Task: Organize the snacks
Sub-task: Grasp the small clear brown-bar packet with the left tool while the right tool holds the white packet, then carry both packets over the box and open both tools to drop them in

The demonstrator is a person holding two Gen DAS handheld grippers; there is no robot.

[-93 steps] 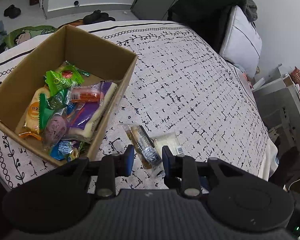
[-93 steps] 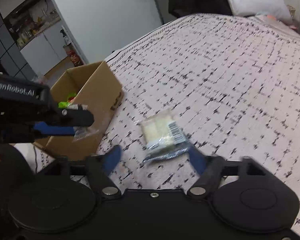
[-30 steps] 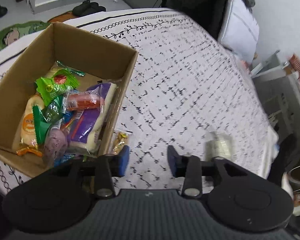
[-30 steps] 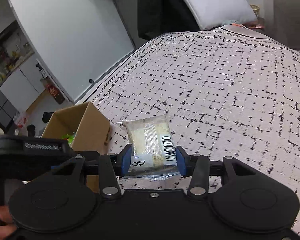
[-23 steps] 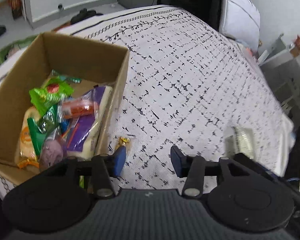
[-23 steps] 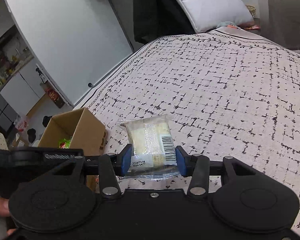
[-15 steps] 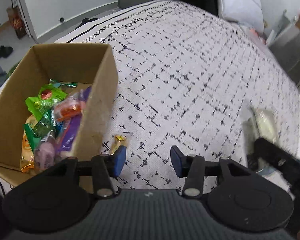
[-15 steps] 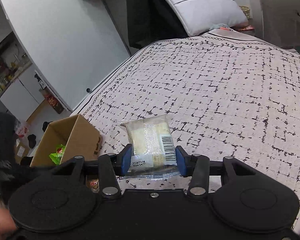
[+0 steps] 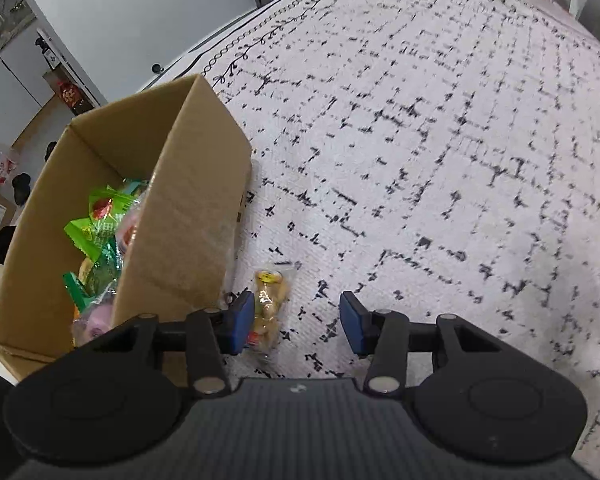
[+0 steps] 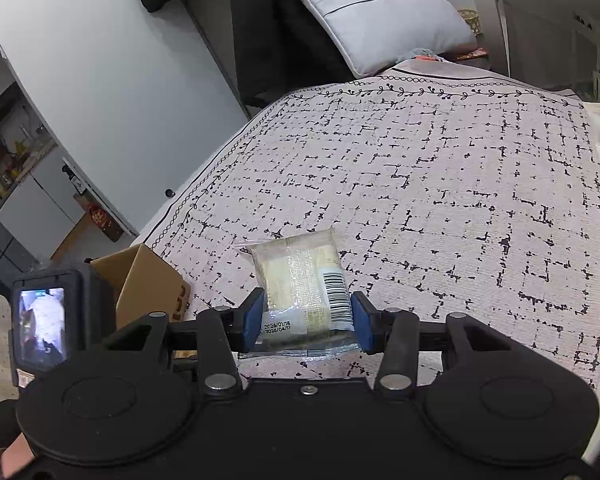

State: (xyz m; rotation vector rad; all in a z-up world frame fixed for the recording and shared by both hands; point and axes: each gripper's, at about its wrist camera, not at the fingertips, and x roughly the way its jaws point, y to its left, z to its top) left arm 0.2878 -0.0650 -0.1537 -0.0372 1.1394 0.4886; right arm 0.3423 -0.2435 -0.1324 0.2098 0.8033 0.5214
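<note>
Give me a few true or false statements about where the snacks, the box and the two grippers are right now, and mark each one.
1. The right gripper is shut on the pale snack packet. True.
2. The left gripper holds a snack. False: it is open and holds nothing.
3. The small yellow snack lies inside the cardboard box. False: it lies on the patterned cloth beside the box.
4. The box holds green wrappers. True.

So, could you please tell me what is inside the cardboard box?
The cardboard box holds green snack packets and a pinkish wrapped snack. Its near wall hides the rest of the contents.
</note>
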